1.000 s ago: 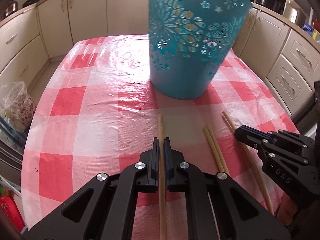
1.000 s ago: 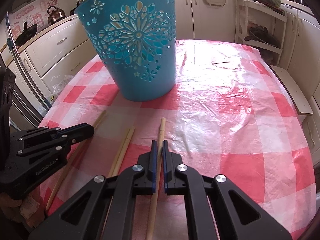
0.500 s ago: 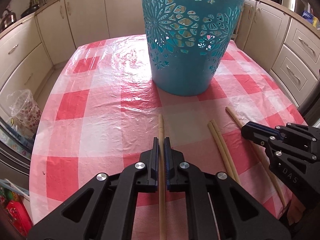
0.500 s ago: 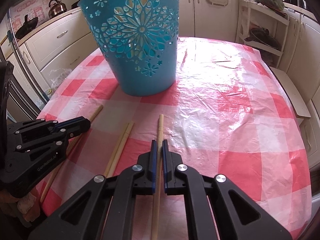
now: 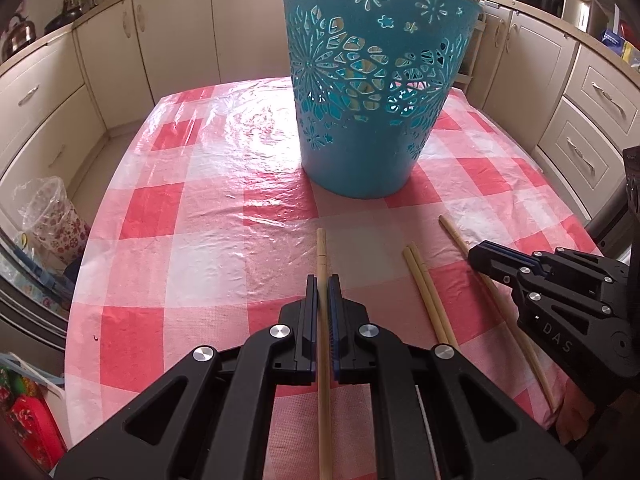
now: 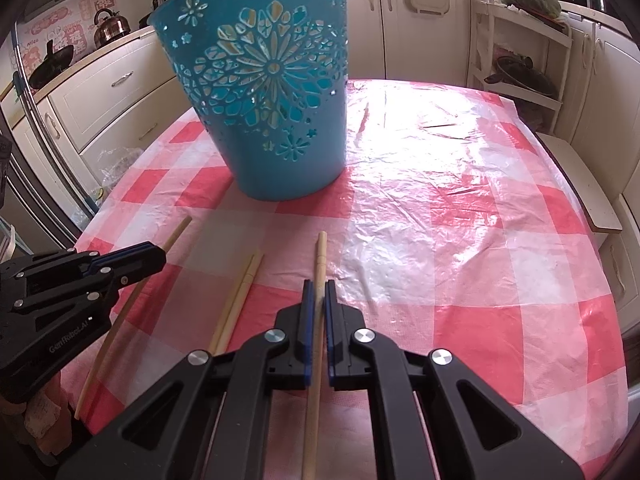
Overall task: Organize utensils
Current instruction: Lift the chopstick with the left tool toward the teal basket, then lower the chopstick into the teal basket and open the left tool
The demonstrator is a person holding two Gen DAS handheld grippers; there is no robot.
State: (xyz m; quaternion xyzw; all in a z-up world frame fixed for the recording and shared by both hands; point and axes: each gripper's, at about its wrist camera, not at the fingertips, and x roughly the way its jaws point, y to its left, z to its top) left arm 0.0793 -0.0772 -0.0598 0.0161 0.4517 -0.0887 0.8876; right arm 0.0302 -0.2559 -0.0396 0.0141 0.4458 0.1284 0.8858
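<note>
My left gripper (image 5: 323, 280) is shut on a wooden chopstick (image 5: 322, 252) that points toward the teal cut-out bin (image 5: 372, 92). My right gripper (image 6: 319, 285) is shut on another chopstick (image 6: 319, 256), also pointing toward the bin (image 6: 276, 92). A pair of chopsticks (image 5: 426, 292) lies on the checked tablecloth between the two grippers and also shows in the right wrist view (image 6: 236, 300). The right gripper (image 5: 476, 256) shows at the right of the left wrist view, with its chopstick (image 5: 452, 232). The left gripper (image 6: 160, 256) shows at the left of the right wrist view, with its chopstick (image 6: 176, 236).
The red and white checked tablecloth (image 5: 180, 216) covers the table. Cream kitchen cabinets (image 5: 48, 96) surround it. A plastic-wrapped patterned container (image 5: 52, 220) stands on the floor left of the table. A shelf rack (image 6: 520, 52) stands at the back right.
Both grippers have pulled back and risen slightly with their chopsticks, so the bin looks farther away and its rim has come into view. Both stay shut.
</note>
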